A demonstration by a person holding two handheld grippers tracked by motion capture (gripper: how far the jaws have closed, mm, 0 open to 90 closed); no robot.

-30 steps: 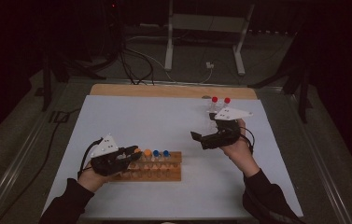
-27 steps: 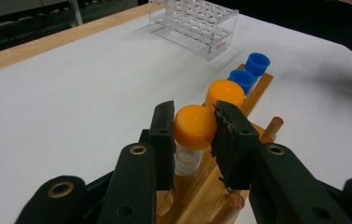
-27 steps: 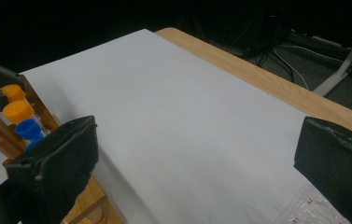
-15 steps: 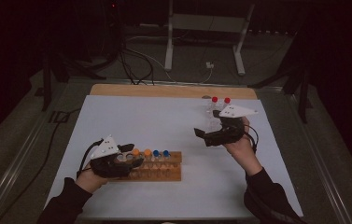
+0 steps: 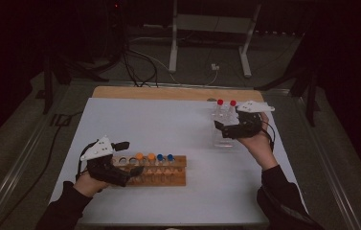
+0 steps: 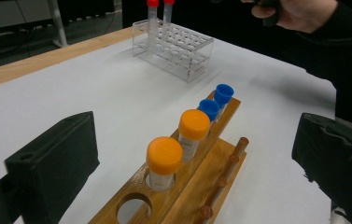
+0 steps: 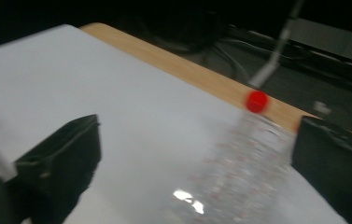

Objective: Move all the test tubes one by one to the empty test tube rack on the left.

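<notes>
A wooden rack [image 5: 178,179] [image 6: 220,172] lies at the front left of the white table. It holds two orange-capped tubes [image 5: 145,156] [image 6: 164,156] and two blue-capped tubes [image 5: 165,157] [image 6: 218,98]. My left gripper [image 5: 130,157] [image 6: 197,123] sits at the rack's left end. Its jaws have just been opening and now stand wide, either side of the orange tubes without touching them. My right gripper [image 5: 221,130] [image 7: 197,135] is open beside a clear plastic rack [image 5: 223,139] [image 7: 239,172] with two red-capped tubes [image 5: 226,103] [image 6: 159,4] [image 7: 256,101].
The wooden rack's nearest hole [image 6: 134,210] is vacant. A bare wooden strip [image 5: 168,92] edges the table's far side. Behind it are a metal stand [image 5: 173,43] and cables [image 5: 140,67] on the floor. The right gripper view is blurred.
The left gripper's jaws have spread open at the wooden rack's left end. The right hand has shifted right and back toward the clear rack.
</notes>
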